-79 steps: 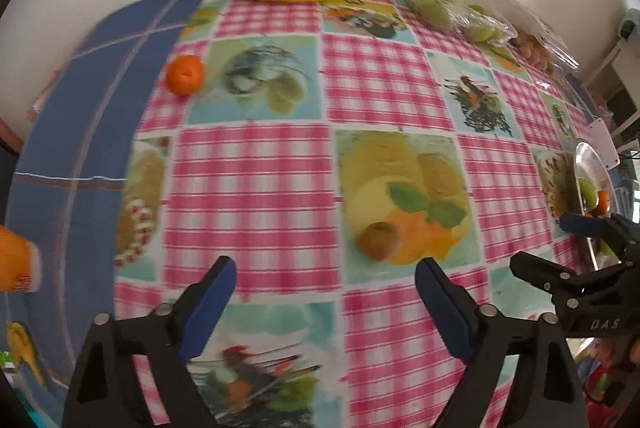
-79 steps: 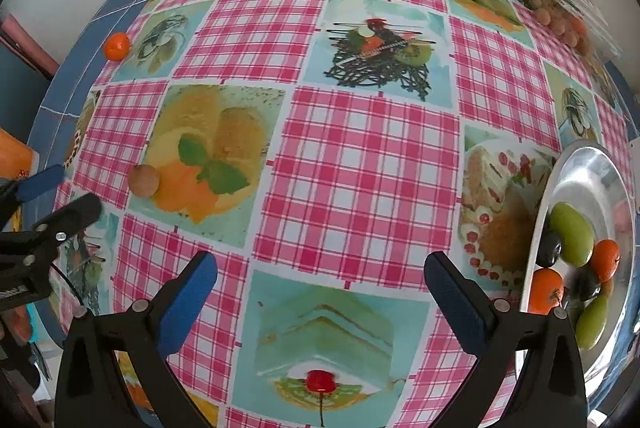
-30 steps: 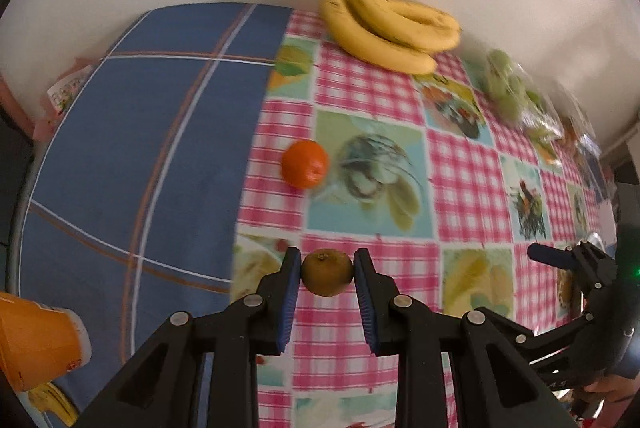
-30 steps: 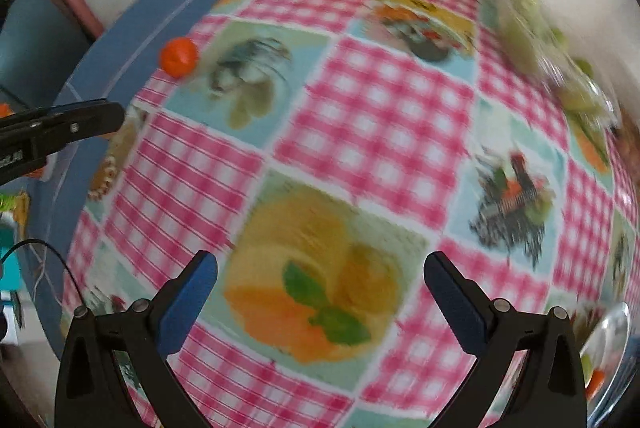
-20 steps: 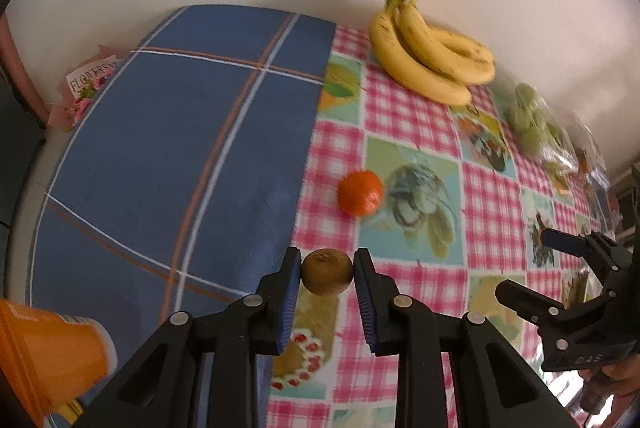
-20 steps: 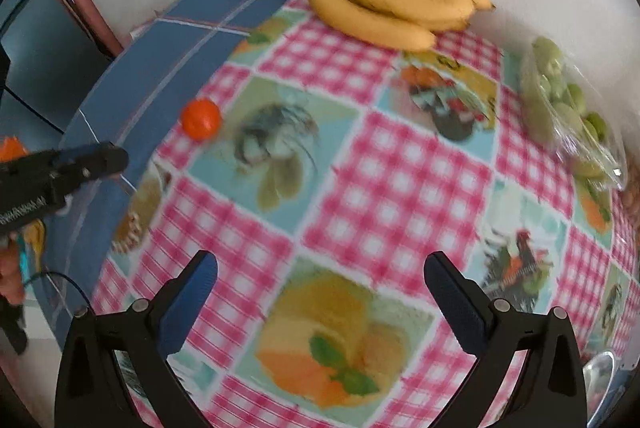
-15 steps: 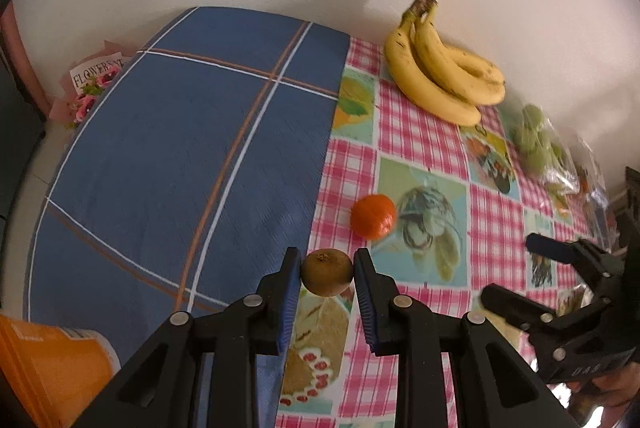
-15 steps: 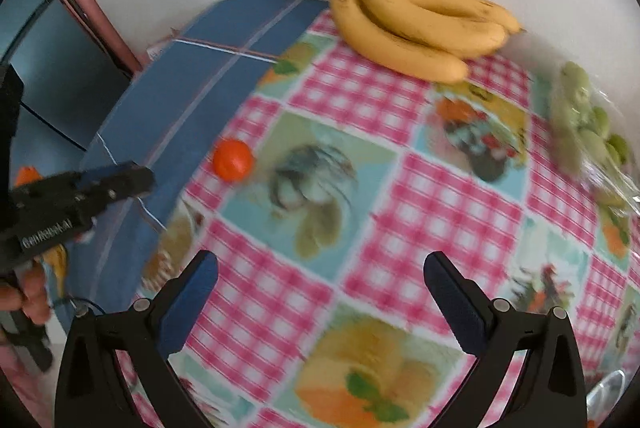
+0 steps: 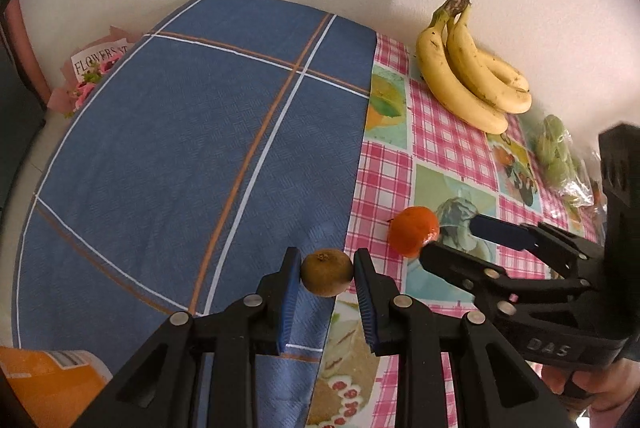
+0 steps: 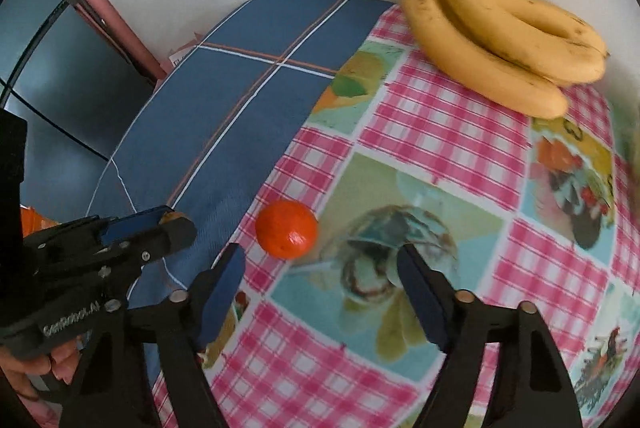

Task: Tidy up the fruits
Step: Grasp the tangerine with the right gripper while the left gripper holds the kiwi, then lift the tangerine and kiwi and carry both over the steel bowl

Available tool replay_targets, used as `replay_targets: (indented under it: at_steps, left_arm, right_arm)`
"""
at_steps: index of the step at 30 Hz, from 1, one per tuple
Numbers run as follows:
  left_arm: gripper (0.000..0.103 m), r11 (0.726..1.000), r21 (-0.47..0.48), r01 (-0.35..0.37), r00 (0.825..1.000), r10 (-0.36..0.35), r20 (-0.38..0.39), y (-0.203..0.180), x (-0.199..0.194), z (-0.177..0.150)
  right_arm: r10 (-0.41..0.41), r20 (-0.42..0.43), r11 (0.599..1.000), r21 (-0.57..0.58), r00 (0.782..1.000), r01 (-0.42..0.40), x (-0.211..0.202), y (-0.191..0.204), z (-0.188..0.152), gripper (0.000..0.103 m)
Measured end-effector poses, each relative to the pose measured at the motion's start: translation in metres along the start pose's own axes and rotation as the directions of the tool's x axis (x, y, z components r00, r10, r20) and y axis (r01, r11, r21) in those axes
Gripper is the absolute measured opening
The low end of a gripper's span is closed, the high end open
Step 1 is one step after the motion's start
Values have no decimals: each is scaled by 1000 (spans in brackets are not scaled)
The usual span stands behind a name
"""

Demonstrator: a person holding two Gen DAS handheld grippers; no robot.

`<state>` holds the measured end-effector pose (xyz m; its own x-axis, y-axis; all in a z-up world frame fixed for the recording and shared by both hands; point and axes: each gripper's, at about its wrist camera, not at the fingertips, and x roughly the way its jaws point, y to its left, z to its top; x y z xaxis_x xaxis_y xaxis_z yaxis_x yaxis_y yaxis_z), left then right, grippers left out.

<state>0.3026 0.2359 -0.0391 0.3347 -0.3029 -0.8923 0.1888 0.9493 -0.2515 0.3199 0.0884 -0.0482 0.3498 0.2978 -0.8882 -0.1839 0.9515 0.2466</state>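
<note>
My left gripper (image 9: 326,256) is shut on a brown kiwi (image 9: 327,275), held above the seam between the blue cloth (image 9: 192,163) and the pink checked tablecloth (image 9: 384,179). An orange tangerine (image 9: 413,230) lies on the checked cloth just to its right. My right gripper (image 10: 320,270) hovers right behind the tangerine (image 10: 286,234), its jaws closing; the fruit sits just past the fingertips, nearer the left finger, with no pad touching it. The right gripper (image 9: 450,238) shows beside the tangerine, and the left gripper (image 10: 170,224) shows at the left edge.
A bunch of bananas (image 10: 504,39) lies by the white wall. A clear bag of green fruit (image 9: 558,155) sits further right. An orange cup (image 9: 44,384) stands at the near left, and a flower card (image 9: 98,65) lies at the cloth's far left edge.
Both grippers have moved left across the table. The right gripper has come up to the tangerine and its jaws have narrowed. The left keeps hold of the kiwi.
</note>
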Motion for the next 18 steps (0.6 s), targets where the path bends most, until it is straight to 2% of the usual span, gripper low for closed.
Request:
replay_targets:
  at_steps: [3,4,6,8,12,13,14,18]
  left_arm:
    - [29,1000,8,-5,1000,5,2,1,1,1]
    - [29,1000,9,-5,1000,5,2,1,1,1]
    - [29,1000,17,-8,1000,8,2,2,1,0]
    - [29,1000,25,-11,1000,11,1,2,0,-1]
    - [29,1000,16,-10,1000,10,2,4,-1,-2]
    - [29,1000,14,-10,1000,10,0,3,-1,-2]
    - [29,1000,15,-13,1000,13,-4,3,-1,-4]
    - [29,1000,14,-23,1000,23,-9,0,-5,-8]
  right_arm:
    - [-10,-9,1000,-11,1000,10,13,11,7,68]
    - [-7,-7,1000,-5,1000,7,17,11,9,60]
    - [15,7,999,44,1000,-15,21,11,15,51]
    - [34,-1,997,73,999,-34,26,15,22,49]
    - [-33,-47,999,20,998,34,38,33,21,49]
    - [-43,-57,999,28,997,44,41,34,19,41]
    - [-43,-54,998,38,998,45,42,33,18,39]
    - [-29,-54,998,60,998,33,36,30,11,38]
